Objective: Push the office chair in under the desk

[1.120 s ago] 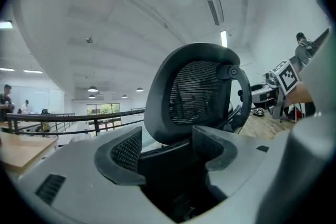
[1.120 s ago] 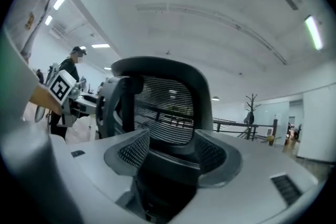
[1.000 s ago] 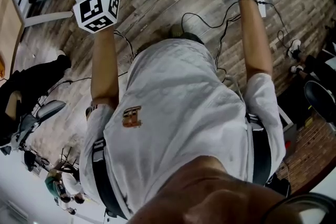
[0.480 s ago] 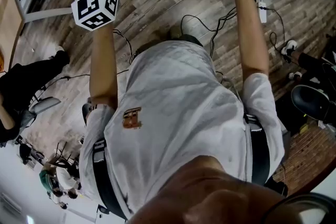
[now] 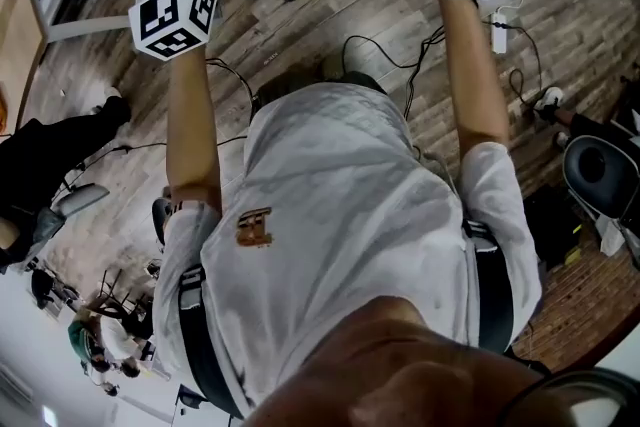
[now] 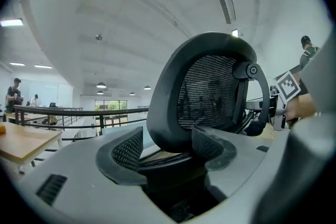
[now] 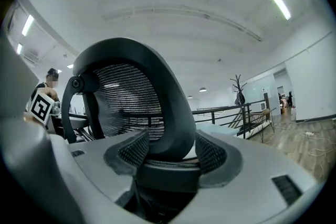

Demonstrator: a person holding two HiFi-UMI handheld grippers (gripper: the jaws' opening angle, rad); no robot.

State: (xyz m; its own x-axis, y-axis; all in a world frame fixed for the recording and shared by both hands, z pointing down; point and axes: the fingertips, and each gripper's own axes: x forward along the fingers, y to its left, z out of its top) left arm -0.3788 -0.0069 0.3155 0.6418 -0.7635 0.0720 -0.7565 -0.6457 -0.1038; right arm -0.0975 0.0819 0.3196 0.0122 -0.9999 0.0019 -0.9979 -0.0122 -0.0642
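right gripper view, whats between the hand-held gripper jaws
The black backrest rim of the office chair stands between the pads of the right hand-held gripper, seemingly touching both; the right gripper view shows it.

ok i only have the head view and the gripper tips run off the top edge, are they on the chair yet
observer: yes, the left gripper has the curved back rim of the office chair between its jaws, with a gap showing at one pad
operator: and the right
observer: the right gripper straddles the same rim further along, and the rim fills the space between its pads
operator: anything ahead on that side
observer: a railing, with a coat stand behind it
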